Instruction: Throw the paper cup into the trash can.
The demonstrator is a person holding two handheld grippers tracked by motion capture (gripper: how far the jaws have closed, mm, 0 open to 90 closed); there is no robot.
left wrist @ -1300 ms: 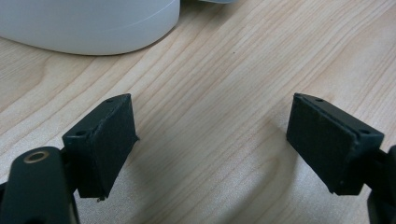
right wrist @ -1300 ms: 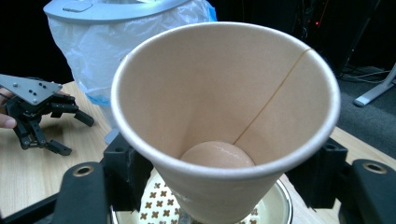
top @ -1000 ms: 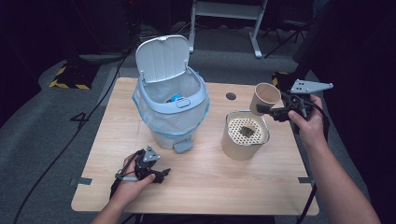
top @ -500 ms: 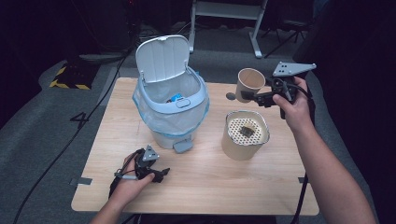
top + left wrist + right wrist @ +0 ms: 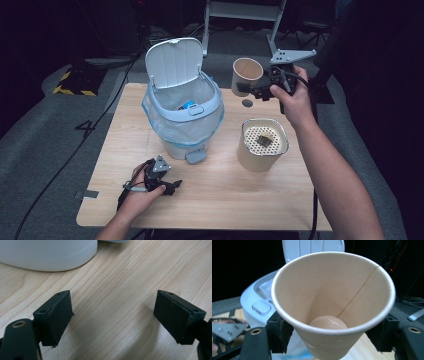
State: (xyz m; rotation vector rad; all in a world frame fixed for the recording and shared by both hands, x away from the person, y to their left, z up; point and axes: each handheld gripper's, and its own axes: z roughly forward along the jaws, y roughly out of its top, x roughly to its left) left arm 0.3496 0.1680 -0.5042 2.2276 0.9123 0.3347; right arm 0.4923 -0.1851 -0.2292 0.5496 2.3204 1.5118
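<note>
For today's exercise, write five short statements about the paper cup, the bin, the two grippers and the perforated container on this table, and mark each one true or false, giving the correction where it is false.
1. The right gripper is clamped on a paper cup. True.
2. The paper cup is full of liquid. False: the right gripper view shows its bare inside down to the bottom.
3. The lid of the bin is closed. False: the lid stands raised, and the bin is lined with a bag.
4. The left gripper holds nothing, its jaws wide apart over the table. True.
5. The perforated container is stacked on the bin. False: it stands on the table, to the bin's right in the high view.
</note>
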